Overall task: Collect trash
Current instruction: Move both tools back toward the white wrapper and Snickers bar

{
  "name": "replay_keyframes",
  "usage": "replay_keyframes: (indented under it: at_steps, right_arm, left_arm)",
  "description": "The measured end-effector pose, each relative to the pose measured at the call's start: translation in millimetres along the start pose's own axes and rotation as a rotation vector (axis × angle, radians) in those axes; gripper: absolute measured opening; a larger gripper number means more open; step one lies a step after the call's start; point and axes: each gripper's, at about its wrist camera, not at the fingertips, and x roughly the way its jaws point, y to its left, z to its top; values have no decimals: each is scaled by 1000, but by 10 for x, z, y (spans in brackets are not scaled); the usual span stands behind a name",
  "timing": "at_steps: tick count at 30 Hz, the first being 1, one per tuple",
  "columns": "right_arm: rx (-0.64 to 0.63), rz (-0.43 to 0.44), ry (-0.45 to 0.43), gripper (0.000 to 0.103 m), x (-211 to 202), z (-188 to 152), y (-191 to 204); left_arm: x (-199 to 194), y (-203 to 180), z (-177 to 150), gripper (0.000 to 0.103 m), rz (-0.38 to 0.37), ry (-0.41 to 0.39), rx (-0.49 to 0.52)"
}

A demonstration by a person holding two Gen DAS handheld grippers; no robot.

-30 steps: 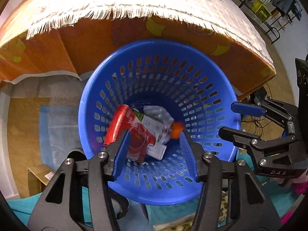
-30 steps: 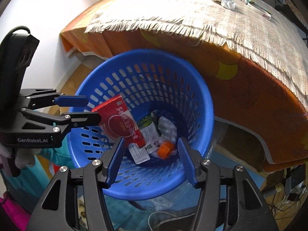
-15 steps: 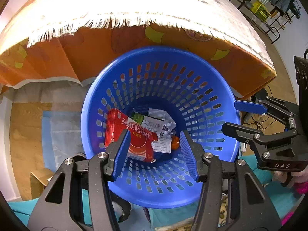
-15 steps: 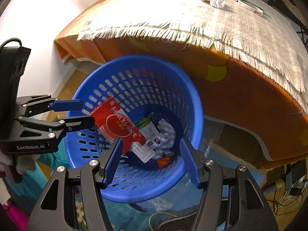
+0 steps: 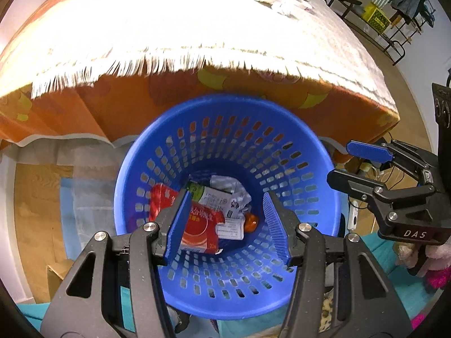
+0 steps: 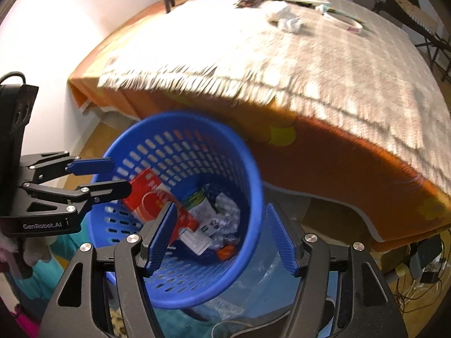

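Note:
A blue perforated basket (image 5: 296, 152) stands on the floor in front of a table; it also shows in the right wrist view (image 6: 197, 129). Inside lie a red box (image 5: 197, 226), a green-and-white carton (image 5: 217, 200), crumpled foil and a small orange piece (image 5: 251, 222). My left gripper (image 5: 225, 225) is open and empty above the basket. My right gripper (image 6: 222, 236) is open and empty over the basket's right rim. On the table lie crumpled white tissues (image 6: 287, 21) and thin wrappers (image 6: 341, 18).
The table has a fringed beige cloth (image 6: 310, 64) over an orange cloth (image 5: 112, 104). Teal fabric (image 5: 28, 314) lies near me on the floor. Cables and a plug (image 6: 422, 264) sit under the table's right end.
Both grippers have risen and pulled back from the basket, showing more of the tabletop. The red box has dropped from leaning on the wall to lying in the basket's bottom.

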Motion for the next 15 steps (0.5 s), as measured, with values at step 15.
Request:
replay_keyframes:
  at_steps: [15]
  right_arm:
    - [23, -124, -86, 65, -306, 427, -178]
  left_arm:
    - [-241, 3, 697, 54, -4, -101, 14]
